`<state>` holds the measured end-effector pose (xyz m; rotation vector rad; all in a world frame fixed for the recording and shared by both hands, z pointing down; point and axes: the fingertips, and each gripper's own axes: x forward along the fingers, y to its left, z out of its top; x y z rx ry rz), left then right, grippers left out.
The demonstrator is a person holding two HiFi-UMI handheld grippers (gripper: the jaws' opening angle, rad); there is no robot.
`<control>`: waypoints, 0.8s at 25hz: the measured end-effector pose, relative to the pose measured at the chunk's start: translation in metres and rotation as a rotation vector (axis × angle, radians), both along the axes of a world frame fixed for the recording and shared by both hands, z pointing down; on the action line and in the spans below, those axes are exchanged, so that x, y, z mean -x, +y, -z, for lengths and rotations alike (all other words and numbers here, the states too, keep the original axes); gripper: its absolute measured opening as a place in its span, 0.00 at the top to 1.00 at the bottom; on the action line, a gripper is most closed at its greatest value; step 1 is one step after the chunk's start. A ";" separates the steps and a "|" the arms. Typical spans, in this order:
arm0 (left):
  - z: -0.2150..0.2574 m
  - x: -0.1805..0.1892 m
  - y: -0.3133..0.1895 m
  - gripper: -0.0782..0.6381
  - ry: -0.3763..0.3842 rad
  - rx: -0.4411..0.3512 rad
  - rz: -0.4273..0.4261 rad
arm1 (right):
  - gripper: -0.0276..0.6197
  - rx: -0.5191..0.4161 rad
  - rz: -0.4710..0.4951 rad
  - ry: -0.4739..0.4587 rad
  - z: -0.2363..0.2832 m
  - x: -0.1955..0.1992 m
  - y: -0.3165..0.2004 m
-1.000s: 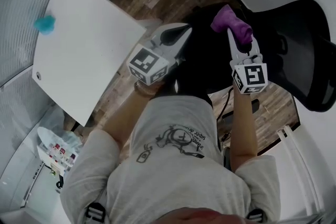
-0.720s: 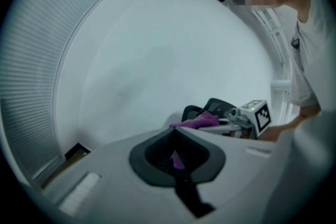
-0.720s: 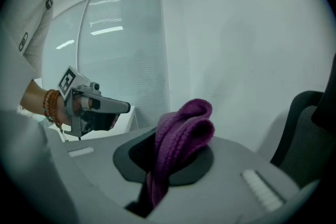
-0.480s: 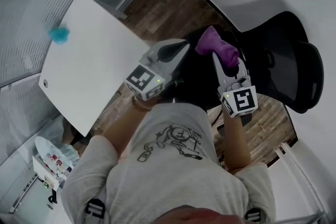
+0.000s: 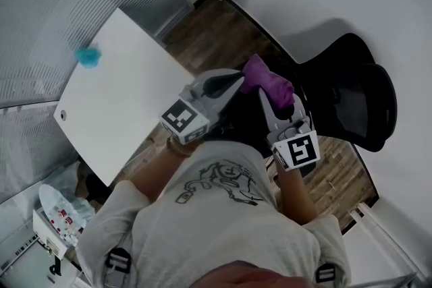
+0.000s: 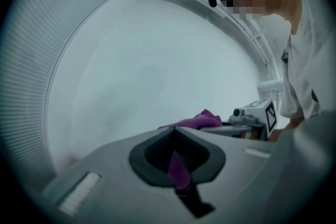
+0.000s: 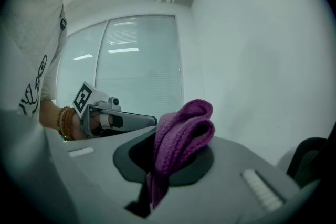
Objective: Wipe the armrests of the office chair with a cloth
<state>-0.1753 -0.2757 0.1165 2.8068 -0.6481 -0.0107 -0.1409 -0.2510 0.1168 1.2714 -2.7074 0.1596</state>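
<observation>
A folded purple cloth (image 5: pixel 268 81) (image 7: pixel 184 131) sticks up out of my right gripper (image 5: pixel 273 99), which is shut on it. My left gripper (image 5: pixel 231 81) is held just left of the cloth, its tip almost touching the fabric. Its jaws are closed, with a narrow purple strip (image 6: pixel 178 169) pinched between them. I cannot tell whether that strip belongs to the same cloth. The black office chair (image 5: pixel 361 101) stands to the right of both grippers, by the white wall. Its armrests are too dark to pick out. Both grippers are held in the air, clear of the chair.
A white table (image 5: pixel 115 108) stands to the left, with a small teal object (image 5: pixel 88 55) near its far edge. Wood flooring (image 5: pixel 216 23) runs between table and chair. A glass wall with blinds (image 5: pixel 74 3) is at the far left, and a shelf unit (image 5: pixel 57 212) is low left.
The head view has swung. Both grippers have come in toward the person's body and closer together. The purple cloth has stayed in the right gripper.
</observation>
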 end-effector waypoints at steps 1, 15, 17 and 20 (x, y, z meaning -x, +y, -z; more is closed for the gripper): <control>0.005 0.002 0.002 0.89 -0.002 -0.011 -0.001 | 0.92 -0.012 0.003 -0.004 0.007 0.002 0.003; 0.055 0.002 0.034 0.89 0.021 -0.054 -0.025 | 0.91 -0.074 0.007 -0.045 0.060 0.011 0.034; 0.057 0.002 0.035 0.89 0.025 -0.058 -0.028 | 0.91 -0.076 0.004 -0.047 0.062 0.011 0.034; 0.058 0.001 0.034 0.89 0.026 -0.067 -0.032 | 0.91 -0.082 0.003 -0.045 0.063 0.011 0.034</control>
